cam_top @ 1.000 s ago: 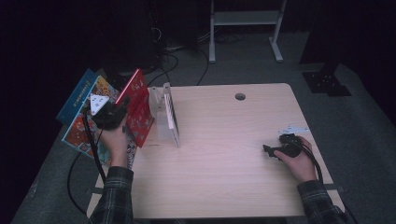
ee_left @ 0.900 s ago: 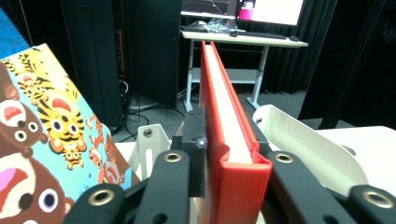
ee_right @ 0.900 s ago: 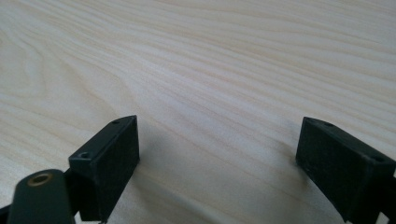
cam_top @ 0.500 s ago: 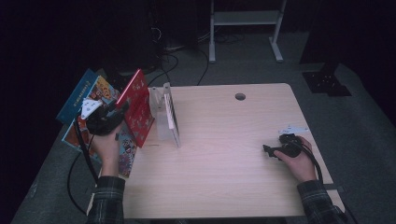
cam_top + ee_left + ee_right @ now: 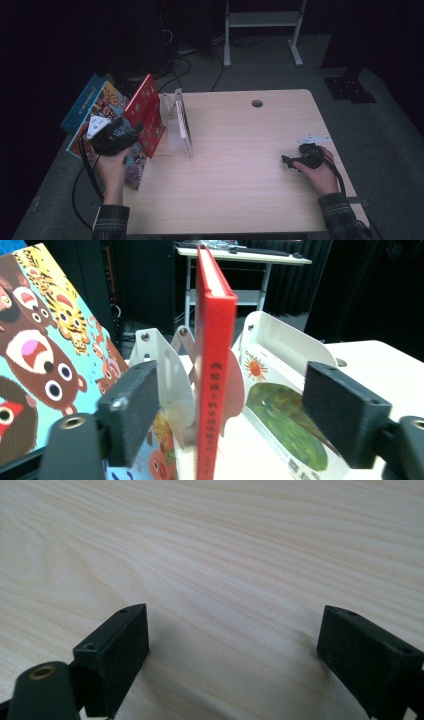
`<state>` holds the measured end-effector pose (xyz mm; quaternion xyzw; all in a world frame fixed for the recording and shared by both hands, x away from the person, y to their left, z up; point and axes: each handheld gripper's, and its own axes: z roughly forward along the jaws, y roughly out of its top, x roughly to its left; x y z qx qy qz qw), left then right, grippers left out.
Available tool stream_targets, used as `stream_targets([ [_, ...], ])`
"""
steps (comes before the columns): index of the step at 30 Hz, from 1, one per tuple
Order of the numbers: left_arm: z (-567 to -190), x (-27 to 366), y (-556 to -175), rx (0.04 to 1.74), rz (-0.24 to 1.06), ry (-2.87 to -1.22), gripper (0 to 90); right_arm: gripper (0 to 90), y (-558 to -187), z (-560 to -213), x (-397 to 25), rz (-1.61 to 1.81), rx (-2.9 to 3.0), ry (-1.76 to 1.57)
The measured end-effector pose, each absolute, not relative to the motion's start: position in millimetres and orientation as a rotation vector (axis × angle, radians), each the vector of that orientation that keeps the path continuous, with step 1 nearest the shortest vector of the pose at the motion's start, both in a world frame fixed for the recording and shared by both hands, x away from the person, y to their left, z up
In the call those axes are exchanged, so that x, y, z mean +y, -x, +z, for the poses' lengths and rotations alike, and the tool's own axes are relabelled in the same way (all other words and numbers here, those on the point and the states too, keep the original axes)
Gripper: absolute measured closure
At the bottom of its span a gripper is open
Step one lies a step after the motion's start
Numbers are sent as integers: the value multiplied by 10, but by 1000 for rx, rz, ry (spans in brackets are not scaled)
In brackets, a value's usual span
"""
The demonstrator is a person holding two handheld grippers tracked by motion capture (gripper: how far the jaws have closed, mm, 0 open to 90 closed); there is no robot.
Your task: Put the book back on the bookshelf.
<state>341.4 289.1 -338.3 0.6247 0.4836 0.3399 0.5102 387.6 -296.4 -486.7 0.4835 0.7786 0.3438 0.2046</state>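
A red book (image 5: 146,114) stands on edge in a white divider rack (image 5: 172,102) at the table's left side. Seen from the left gripper view, its red spine (image 5: 215,365) rises between my two jaws, with a clear gap on each side. My left gripper (image 5: 131,134) is open just in front of the book, and in its own view (image 5: 235,405) neither jaw touches the spine. A white book with a sun and green picture (image 5: 285,425) leans in the rack's right slot. My right gripper (image 5: 286,160) rests open on the table at the right, and its own view (image 5: 230,645) has bare wood between the jaws.
Colourful animal picture books (image 5: 97,107) lean off the table's left edge beside the rack; one cover (image 5: 40,355) stands close on the left. The wooden table (image 5: 240,165) has a cable hole (image 5: 257,103) at the back. Cables lie on the floor behind.
My left gripper has drawn back a little toward the person, away from the red book. The red book and the right gripper have stayed put.
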Motion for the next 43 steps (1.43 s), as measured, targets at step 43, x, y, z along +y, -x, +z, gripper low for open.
stream_targets([
  [43,-3820,2331,-2689,1044,703,-1627,30,122,-3856,-4866,-2966,958,2172,-1348],
])
